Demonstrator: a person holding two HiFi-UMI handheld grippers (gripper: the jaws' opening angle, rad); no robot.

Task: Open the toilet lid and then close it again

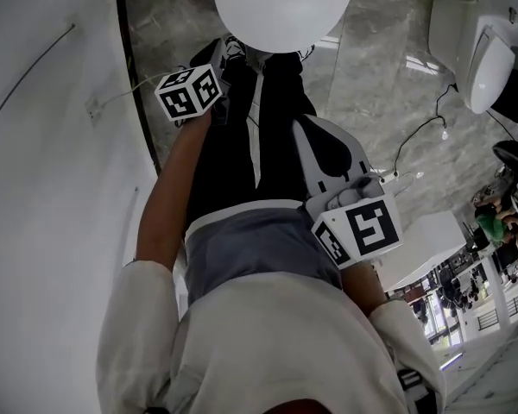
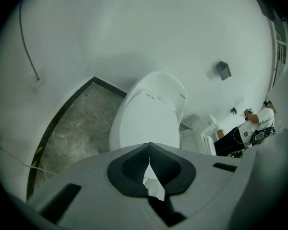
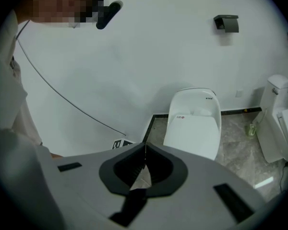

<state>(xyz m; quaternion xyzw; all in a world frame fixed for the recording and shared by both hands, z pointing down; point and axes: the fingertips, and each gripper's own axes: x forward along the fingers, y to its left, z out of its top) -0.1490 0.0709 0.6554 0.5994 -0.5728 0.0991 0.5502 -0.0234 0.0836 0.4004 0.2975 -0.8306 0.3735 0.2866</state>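
Nearest us, we are holding the right gripper (image 3: 145, 145) and left gripper (image 2: 149, 145) empty, jaws pressed together, both aiming down at the closed toilet lid (image 2: 146, 123) farther ahead, probably readying to lift it.

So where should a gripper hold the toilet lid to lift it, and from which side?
Best at the rounded front edge of the toilet lid, coming from the front. It lies flat, closed, apparently hinged at the far end, so the front rim should swing up.
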